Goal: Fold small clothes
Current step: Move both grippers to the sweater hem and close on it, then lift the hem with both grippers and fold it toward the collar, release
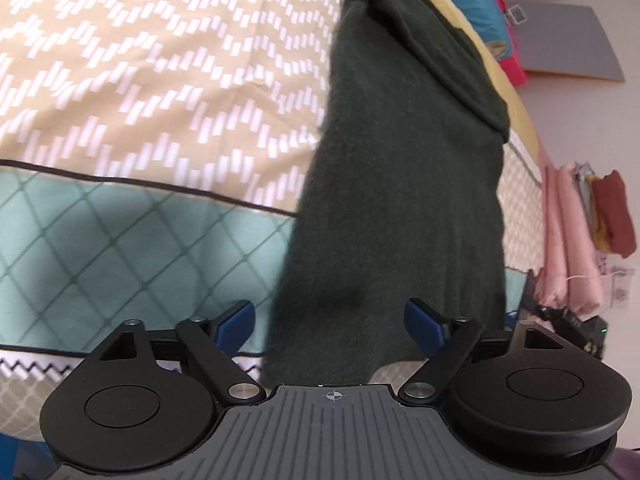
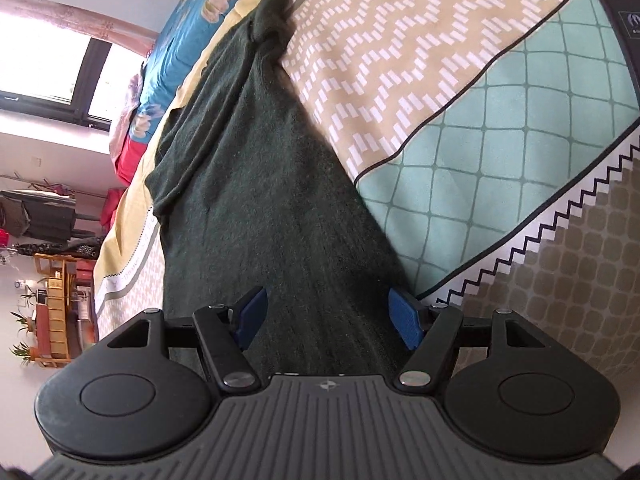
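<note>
Garment [image 1: 400,184], dark green knit, lies lengthwise on the patterned bedspread [image 1: 140,80], its near hem between the spread jaws of left gripper [image 1: 330,318] and right gripper [image 2: 326,318]. Neither pinches cloth; probably both placed to take the hem for folding.

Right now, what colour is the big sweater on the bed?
Dark green, nearly black. The sweater shows best in the right wrist view.
</note>
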`<action>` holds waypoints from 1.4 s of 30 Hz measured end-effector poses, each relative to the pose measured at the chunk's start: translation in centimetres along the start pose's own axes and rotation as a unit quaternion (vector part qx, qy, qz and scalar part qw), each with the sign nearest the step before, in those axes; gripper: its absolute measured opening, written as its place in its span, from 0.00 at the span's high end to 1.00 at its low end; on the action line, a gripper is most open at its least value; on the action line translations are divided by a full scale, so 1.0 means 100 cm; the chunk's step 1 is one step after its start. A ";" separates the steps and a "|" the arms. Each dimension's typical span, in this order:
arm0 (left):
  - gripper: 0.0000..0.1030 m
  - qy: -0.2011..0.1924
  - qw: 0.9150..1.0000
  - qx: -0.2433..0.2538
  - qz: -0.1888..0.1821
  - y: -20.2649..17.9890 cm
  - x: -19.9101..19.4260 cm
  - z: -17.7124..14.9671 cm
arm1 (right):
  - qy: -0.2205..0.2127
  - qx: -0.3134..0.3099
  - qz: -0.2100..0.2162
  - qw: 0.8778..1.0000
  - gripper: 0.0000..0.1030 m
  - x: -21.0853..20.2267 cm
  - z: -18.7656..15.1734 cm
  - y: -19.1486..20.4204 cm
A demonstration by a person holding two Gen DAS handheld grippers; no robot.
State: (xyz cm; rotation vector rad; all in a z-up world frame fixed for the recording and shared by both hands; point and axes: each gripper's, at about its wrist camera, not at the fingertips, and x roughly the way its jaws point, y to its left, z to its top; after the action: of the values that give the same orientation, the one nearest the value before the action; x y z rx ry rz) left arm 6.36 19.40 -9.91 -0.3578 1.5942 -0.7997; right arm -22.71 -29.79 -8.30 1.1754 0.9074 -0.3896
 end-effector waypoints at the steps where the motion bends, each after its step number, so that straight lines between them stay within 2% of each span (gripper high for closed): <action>1: 0.00 0.005 1.000 -0.002 -0.010 0.001 0.001 0.000 | -0.007 -0.008 -0.004 1.000 0.30 -0.001 0.000 0.002; 4: 0.00 0.013 1.000 0.005 -0.015 0.001 0.003 -0.003 | -0.031 -0.013 -0.021 0.999 0.30 -0.008 0.006 -0.001; 6: 0.00 0.011 1.000 0.003 -0.025 0.004 0.002 -0.006 | -0.030 0.002 -0.021 0.999 0.30 -0.006 0.010 -0.008; 11: 0.00 0.005 0.997 -0.029 -0.073 0.013 0.008 -0.004 | 0.001 0.020 0.023 1.000 0.29 0.006 0.005 -0.012; 14: 0.00 0.007 0.994 -0.016 -0.107 0.008 0.012 -0.006 | 0.040 0.029 0.058 0.997 0.29 0.011 0.003 -0.014; 17: 0.00 0.016 0.993 0.011 -0.116 0.005 0.014 -0.015 | 0.054 0.028 0.066 0.996 0.29 0.011 0.003 -0.016; 20: 0.00 0.021 0.992 -0.007 -0.125 0.013 0.020 -0.017 | 0.061 0.047 0.077 0.994 0.30 0.014 0.005 -0.020; 22: 0.00 0.012 0.990 -0.027 -0.140 0.015 0.024 -0.013 | 0.072 0.049 0.085 0.993 0.34 0.019 0.005 -0.019; 24: 0.00 0.005 0.988 -0.038 -0.151 0.014 0.028 -0.008 | 0.084 0.034 0.074 0.993 0.51 0.027 0.006 -0.011; 25: 0.00 0.002 0.988 -0.038 -0.149 0.011 0.030 -0.005 | 0.088 0.024 0.065 0.994 0.56 0.031 0.007 -0.008; 27: 0.00 0.004 0.989 -0.033 -0.142 0.006 0.034 -0.001 | 0.100 0.005 0.043 0.994 0.78 0.035 0.008 -0.002; 28: 0.00 0.007 0.990 -0.030 -0.136 0.003 0.037 0.000 | 0.105 -0.006 0.033 0.994 0.80 0.036 0.009 0.000; 29: 0.13 0.011 0.991 -0.029 -0.129 0.001 0.039 0.002 | 0.108 -0.017 0.031 0.994 0.82 0.035 0.010 0.003; 31: 0.23 0.016 0.992 -0.032 -0.120 -0.004 0.044 0.006 | 0.107 -0.035 0.042 0.993 0.84 0.032 0.012 0.012; 34: 0.22 0.006 0.993 -0.024 -0.117 -0.015 0.044 0.016 | 0.096 -0.057 0.073 0.991 0.85 0.027 0.022 0.028; 37: 0.27 -0.012 0.993 -0.001 -0.118 -0.033 0.038 0.031 | 0.083 -0.074 0.093 0.989 0.85 0.027 0.038 0.044; 42: 0.29 -0.053 0.991 0.032 -0.121 -0.064 0.022 0.069 | 0.062 -0.091 0.116 0.987 0.85 0.032 0.076 0.070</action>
State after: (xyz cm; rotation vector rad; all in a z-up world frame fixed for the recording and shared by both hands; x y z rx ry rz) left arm 11.20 11.39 -7.28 -0.5449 1.4384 -0.9978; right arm -12.92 -33.53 -5.69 1.1304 0.8807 -0.0439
